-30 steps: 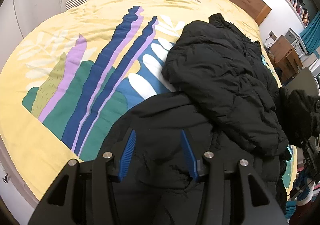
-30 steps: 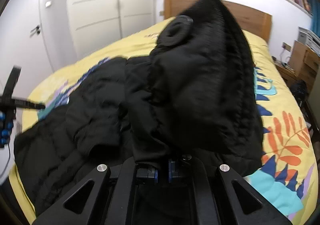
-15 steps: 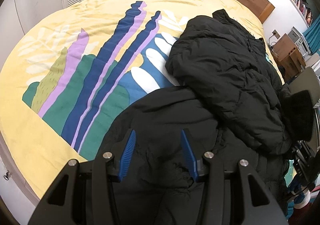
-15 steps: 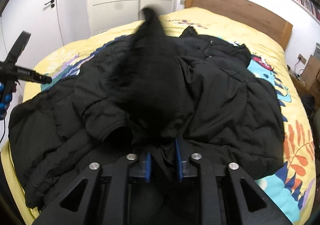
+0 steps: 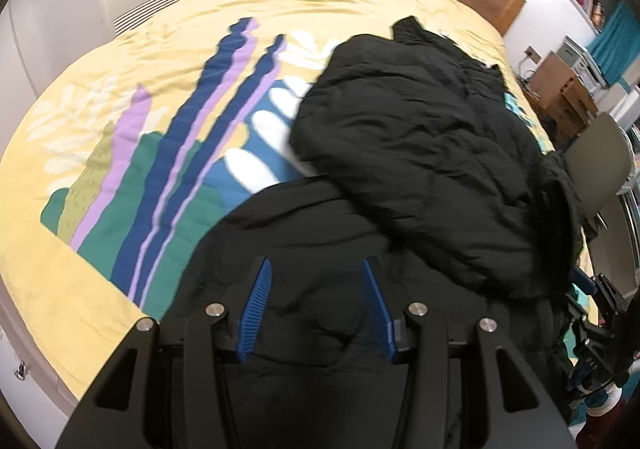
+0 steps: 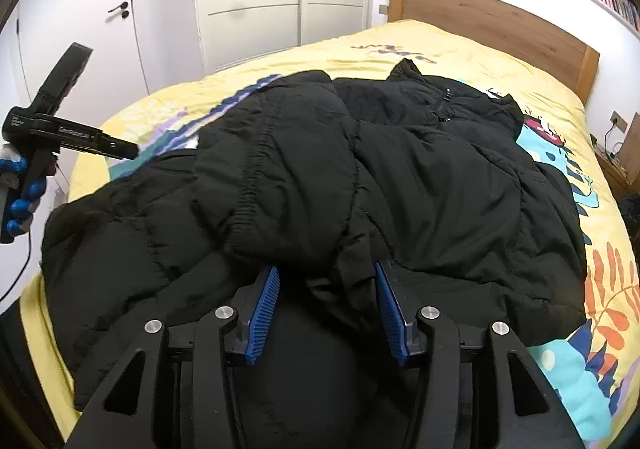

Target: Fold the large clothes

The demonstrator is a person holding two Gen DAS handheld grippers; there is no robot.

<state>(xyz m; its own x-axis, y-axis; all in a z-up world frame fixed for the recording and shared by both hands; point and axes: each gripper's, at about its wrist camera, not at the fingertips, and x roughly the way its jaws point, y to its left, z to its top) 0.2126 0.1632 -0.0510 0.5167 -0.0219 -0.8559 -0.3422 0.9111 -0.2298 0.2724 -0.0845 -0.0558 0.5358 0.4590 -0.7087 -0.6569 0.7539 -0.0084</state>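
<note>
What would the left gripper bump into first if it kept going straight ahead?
Most likely the black puffer jacket. The left gripper is open and points right at its dark padding, with nothing else in between. How near it is, the fisheye view doesn't show.

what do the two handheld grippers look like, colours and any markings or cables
Both are matte black frames with silver round bolts and two ribbed blue finger pads: the left gripper and the right gripper. Seen from the right wrist view, the left gripper's black body carries small white lettering, too small to read, a blue knobbly handle and a thin black cable.
</note>
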